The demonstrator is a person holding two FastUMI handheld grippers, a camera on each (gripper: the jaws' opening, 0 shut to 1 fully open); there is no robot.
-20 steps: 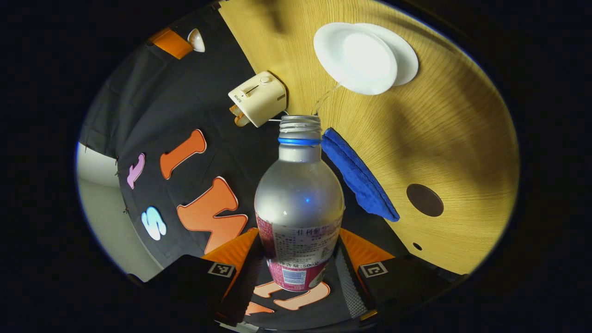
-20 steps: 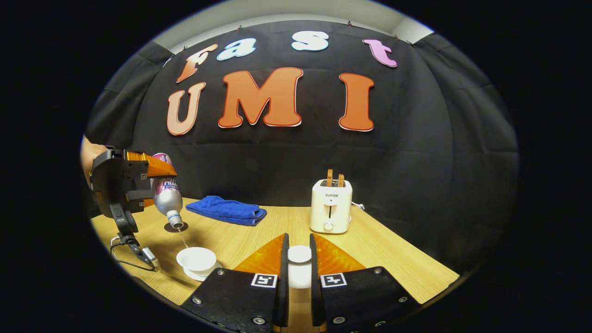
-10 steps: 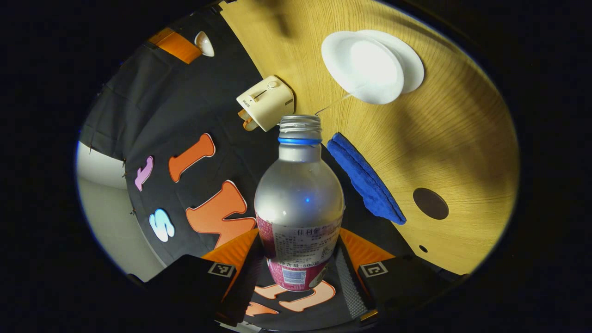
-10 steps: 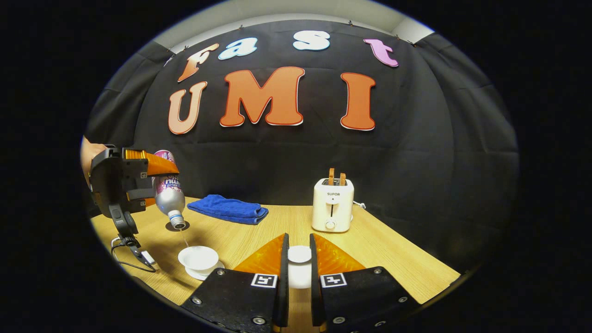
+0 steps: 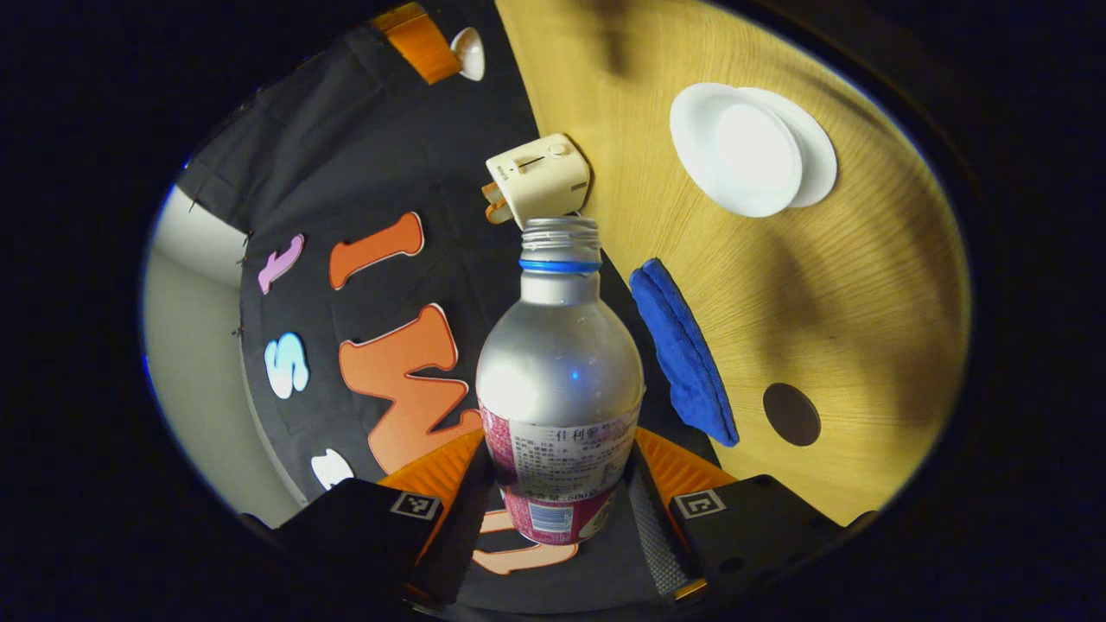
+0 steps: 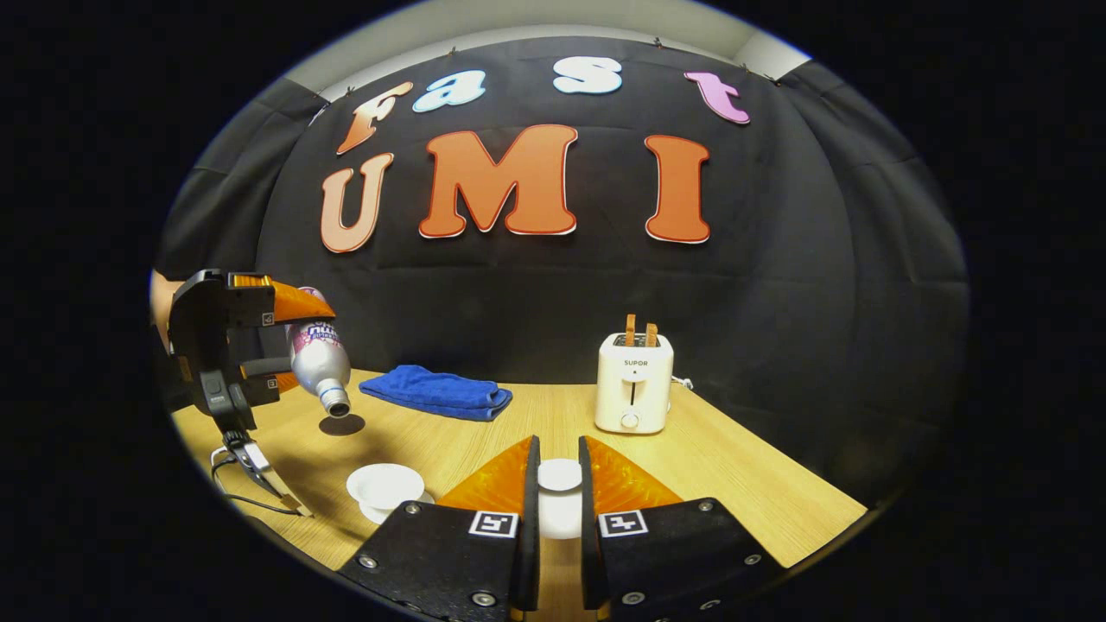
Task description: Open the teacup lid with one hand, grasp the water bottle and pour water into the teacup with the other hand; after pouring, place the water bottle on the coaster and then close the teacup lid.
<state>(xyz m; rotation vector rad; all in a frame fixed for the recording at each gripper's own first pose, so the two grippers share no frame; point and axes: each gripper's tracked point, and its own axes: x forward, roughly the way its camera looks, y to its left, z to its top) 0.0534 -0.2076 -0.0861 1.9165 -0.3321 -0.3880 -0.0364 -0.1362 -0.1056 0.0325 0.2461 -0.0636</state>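
The water bottle's (image 5: 559, 380) base sits hidden between the left gripper's (image 5: 559, 510) fingers, and its label print is too small to make out. In the right gripper view, the teacup lid (image 6: 560, 497) shows as a narrow strip between the right gripper's (image 6: 554, 501) fingers. The hand (image 6: 157, 302) holding the far gripper is mostly hidden behind it. The teacup's (image 6: 385, 485) contents can't be judged.

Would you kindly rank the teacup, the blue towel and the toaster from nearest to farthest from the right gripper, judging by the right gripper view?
1. Teacup, front left, beside the right gripper.
2. Toaster, behind, slightly right.
3. Blue towel, back left by the wall; close to the toaster's distance.
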